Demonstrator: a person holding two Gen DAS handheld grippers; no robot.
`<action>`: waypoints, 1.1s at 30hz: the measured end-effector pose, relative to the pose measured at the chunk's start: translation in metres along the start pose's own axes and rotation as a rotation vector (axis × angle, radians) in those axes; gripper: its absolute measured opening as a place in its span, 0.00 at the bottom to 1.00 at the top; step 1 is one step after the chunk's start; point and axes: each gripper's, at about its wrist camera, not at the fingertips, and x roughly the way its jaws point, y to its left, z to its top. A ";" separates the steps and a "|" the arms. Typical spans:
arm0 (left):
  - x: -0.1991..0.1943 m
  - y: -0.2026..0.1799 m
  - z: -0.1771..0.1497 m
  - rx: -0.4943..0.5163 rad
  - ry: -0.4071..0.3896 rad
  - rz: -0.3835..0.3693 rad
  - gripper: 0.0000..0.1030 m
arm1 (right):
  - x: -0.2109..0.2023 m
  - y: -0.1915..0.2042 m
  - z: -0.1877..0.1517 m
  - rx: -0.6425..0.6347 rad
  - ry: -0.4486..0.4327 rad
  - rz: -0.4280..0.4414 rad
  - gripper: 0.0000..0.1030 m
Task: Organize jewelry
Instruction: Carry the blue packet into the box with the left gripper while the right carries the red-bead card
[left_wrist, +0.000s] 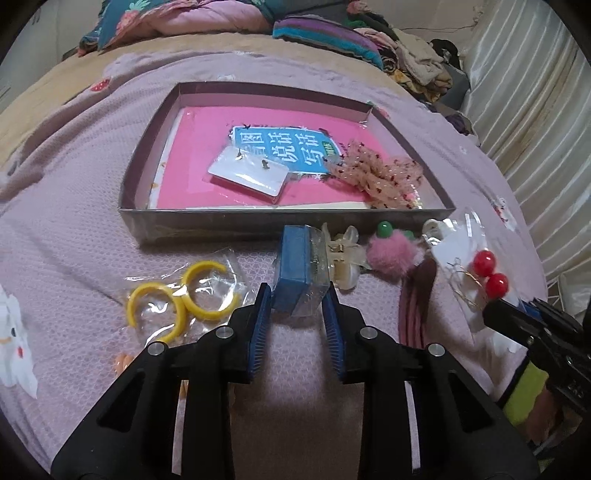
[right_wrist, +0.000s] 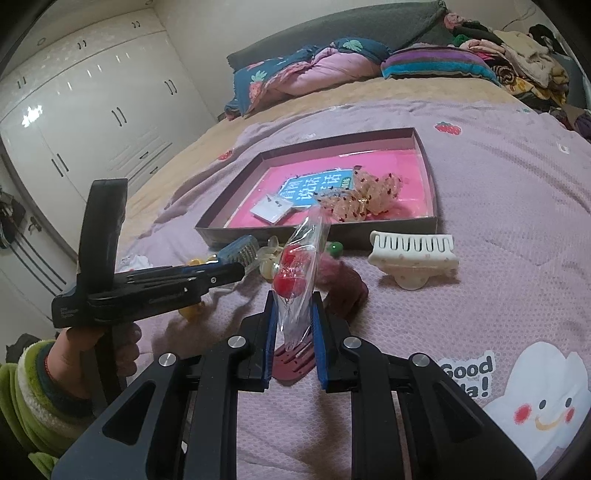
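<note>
1. Inside the tray (left_wrist: 207, 225) at the far middle of the bed, you already have two pieces on the pink book (left_wrist: 207, 147): a white earring card (left_wrist: 248, 178) and a beige lace scrunchie (left_wrist: 380, 177). I judge the job to be at an early-to-middle stage.

2. Your left gripper (left_wrist: 298, 295) is pinching a small clear box with a blue insert (left_wrist: 295, 271), one jaw on each side wall. The box sits just short of the tray's near wall; whether it is lifted off the blanket (left_wrist: 74, 221) I cannot tell.

3. Your right gripper (right_wrist: 293, 314) is pressed together on a clear bag of red bead earrings (right_wrist: 291, 273), held upright above the blanket, near the tray but not yet over it.

4. Left outside the tray: bagged yellow hoops (left_wrist: 184, 295) at the near left, a clear hair claw (left_wrist: 345, 254), a pink pompom tie (left_wrist: 391, 254), a dark red comb clip (right_wrist: 291, 363) under the right gripper, and a white hair claw (right_wrist: 413, 254) to the right.

5. Edges: the tray's near wall stands between both loads and the tray floor, so each must go over it, in my judgement.

6. Room: the tray's left and far portions lie open. Your two grippers sit close together, so I advise delivering one load at a time.
</note>
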 end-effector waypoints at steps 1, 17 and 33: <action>-0.004 -0.001 -0.001 0.008 -0.002 -0.001 0.20 | -0.001 0.001 0.000 -0.002 -0.002 0.001 0.16; -0.041 -0.001 0.013 0.021 -0.061 -0.021 0.18 | -0.008 0.011 0.013 -0.042 -0.018 -0.016 0.12; -0.061 0.000 0.076 0.017 -0.144 -0.012 0.18 | -0.028 0.009 0.083 -0.078 -0.136 -0.041 0.12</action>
